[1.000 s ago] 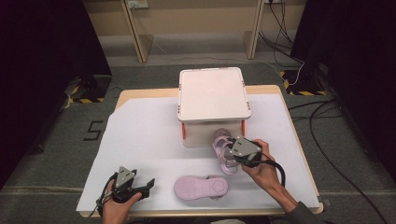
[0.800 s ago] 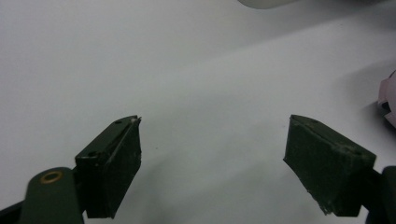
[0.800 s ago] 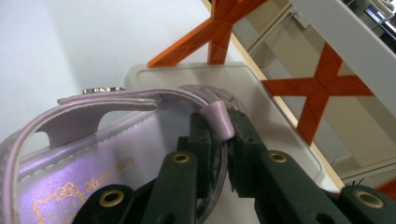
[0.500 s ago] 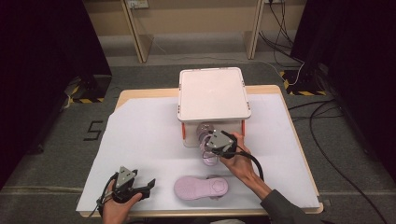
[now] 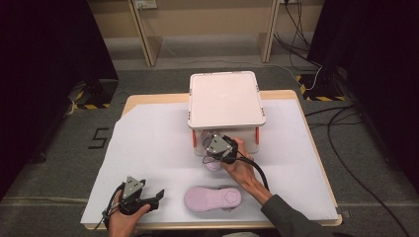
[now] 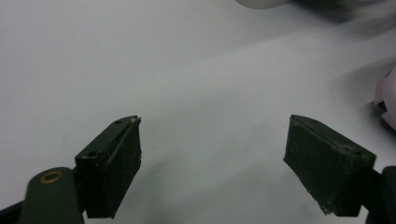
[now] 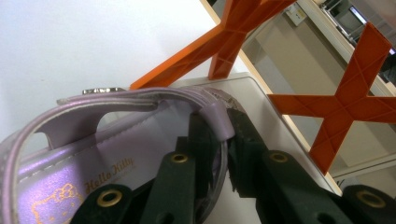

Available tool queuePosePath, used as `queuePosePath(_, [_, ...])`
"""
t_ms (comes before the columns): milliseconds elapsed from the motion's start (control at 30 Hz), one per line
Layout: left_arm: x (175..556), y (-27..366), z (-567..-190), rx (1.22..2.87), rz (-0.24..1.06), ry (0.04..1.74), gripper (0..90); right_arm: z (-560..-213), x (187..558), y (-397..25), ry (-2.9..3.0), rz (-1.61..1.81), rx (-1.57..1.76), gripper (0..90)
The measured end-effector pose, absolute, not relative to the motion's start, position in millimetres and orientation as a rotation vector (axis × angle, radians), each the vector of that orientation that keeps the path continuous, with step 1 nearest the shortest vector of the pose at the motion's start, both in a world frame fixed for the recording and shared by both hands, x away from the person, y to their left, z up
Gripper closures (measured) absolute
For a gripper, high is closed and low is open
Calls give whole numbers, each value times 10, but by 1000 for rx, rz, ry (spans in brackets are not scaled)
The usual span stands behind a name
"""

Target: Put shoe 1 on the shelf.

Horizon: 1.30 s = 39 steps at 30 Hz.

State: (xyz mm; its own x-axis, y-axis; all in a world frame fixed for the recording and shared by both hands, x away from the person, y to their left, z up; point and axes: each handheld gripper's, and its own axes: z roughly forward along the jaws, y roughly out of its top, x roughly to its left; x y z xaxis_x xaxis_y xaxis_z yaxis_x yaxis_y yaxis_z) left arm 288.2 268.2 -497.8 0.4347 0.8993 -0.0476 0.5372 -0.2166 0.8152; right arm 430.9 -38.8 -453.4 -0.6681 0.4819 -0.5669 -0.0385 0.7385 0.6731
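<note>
While our right claw (image 7: 226, 140) pinches only the thin back edge of the shiny lilac strapped sandal (image 7: 116, 140), carried just at the six o'clock face of the white lidded plastic box with orange latches (image 5: 225, 98), we judge that so narrow a bite could let the shoe twist or slip free. If we push on toward twelve o'clock, its toe may knock the box wall. Our left claw (image 6: 210, 154) hangs empty, jaws wide, at seven o'clock over the white-papered counter (image 5: 148, 148), with the pale pink upturned sandal (image 5: 212, 198) lying near it, toward three o'clock.
</note>
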Motion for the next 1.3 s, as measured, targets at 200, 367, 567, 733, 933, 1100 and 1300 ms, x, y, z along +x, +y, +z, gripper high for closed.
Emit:
queuePosePath(200, [2884, 2674, -4982, 1892, 570, 1216, 183, -4587, 4424, -333, 2145, 823, 335, 777])
queuePosePath(367, [2882, 2681, -4979, 1888, 573, 1216, 182, -4606, 4483, -307, 2157, 812, 375, 643])
queuePosePath(567, [2880, 2669, -4980, 1891, 574, 1213, 182, -4476, 4409, -369, 2168, 869, 411, 496])
queuePosePath(733, [2883, 2671, -4983, 1892, 574, 1214, 182, -4365, 4249, -431, 2199, 955, 420, 442])
queuePosePath(933, [2879, 2668, -4979, 1892, 575, 1210, 182, -4351, 4115, -547, 2304, 1112, 456, 409])
queuePosePath(1100, [2879, 2658, -4980, 1894, 569, 1207, 182, -4418, 4044, -615, 2325, 1117, 516, 310])
queuePosePath(1300, [2879, 2667, -4978, 1887, 567, 1203, 182, -4570, 4055, -630, 2429, 1042, 529, 295])
